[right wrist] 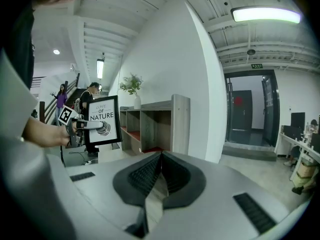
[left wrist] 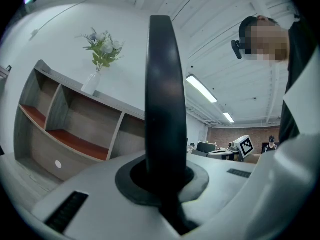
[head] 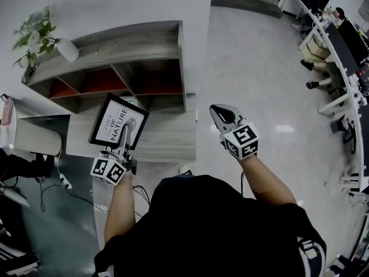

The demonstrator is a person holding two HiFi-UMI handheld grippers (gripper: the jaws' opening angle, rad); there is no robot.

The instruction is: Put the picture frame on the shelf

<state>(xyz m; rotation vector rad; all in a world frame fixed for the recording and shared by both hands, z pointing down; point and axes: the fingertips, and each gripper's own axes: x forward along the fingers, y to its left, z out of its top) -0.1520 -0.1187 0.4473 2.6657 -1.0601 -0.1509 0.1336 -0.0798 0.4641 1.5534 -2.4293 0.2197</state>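
Note:
The picture frame (head: 118,123) is black-edged with a white print, and it hangs upright in front of the shelf. My left gripper (head: 123,150) is shut on its lower edge. In the left gripper view the frame (left wrist: 165,99) shows edge-on, rising from between the closed jaws of the left gripper (left wrist: 162,181). The grey wooden shelf (head: 118,68) stands against the white wall, with open compartments and red inner boards. My right gripper (head: 222,117) floats to the frame's right, shut and holding nothing. The right gripper view shows the closed right gripper (right wrist: 160,159), with the frame (right wrist: 102,120) and shelf (right wrist: 155,124) beyond.
A white vase with a green plant (head: 36,36) stands on the shelf's top left end. A low wooden unit (head: 167,134) sits before the shelf. A white cabinet (head: 34,136) and floor cables (head: 63,180) lie left. Desks with monitors (head: 340,36) line the right side.

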